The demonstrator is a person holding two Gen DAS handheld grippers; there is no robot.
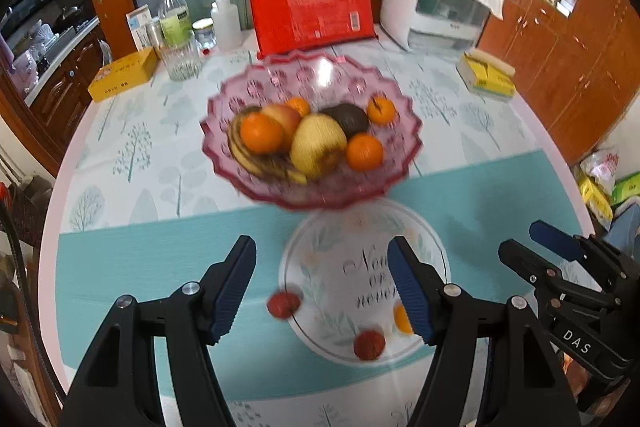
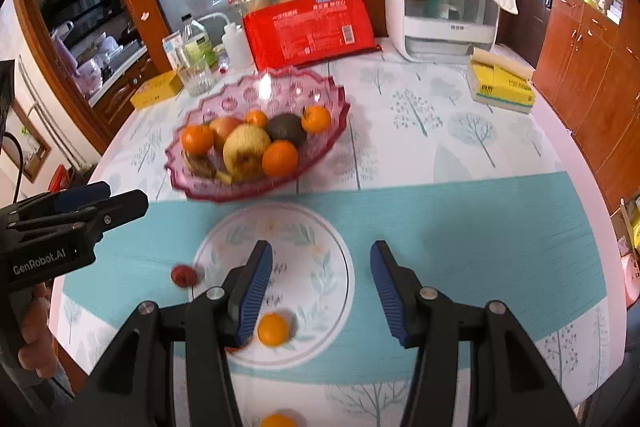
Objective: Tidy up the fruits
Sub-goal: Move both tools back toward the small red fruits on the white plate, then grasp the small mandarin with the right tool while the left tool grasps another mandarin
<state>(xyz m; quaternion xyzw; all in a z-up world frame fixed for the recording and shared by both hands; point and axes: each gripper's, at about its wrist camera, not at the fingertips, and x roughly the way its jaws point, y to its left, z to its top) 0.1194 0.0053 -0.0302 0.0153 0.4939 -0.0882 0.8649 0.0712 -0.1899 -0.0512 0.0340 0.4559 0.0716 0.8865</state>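
Note:
A pink glass bowl point(image 1: 320, 67) point(image 2: 320, 87) stands mid-table, holding several tangerines, a yellow pear point(image 1: 318, 143), a dark avocado point(image 1: 347, 119), an apple and a banana. In front of it, on a round white floral patch point(image 1: 352, 251) point(image 2: 308, 259), lie loose fruits: two small red ones point(image 1: 283, 303) point(image 1: 369, 345) and a tangerine point(image 1: 401, 317) point(image 2: 273, 329). Another tangerine point(image 2: 276, 421) lies at the near edge. My left gripper point(image 1: 324, 291) point(image 2: 124, 197) hovers open over the patch's left side. My right gripper point(image 2: 322, 293) point(image 1: 520, 239) is open too, with nothing between its fingers.
A red package point(image 1: 312, 11), a white appliance point(image 1: 432, 3), bottles and a glass point(image 1: 182, 55) line the table's back. Yellow boxes point(image 1: 124, 75) point(image 1: 486, 75) sit at the left and right. Wooden cabinets point(image 1: 580, 47) stand to the right. A hand point(image 2: 36, 327) holds the left gripper.

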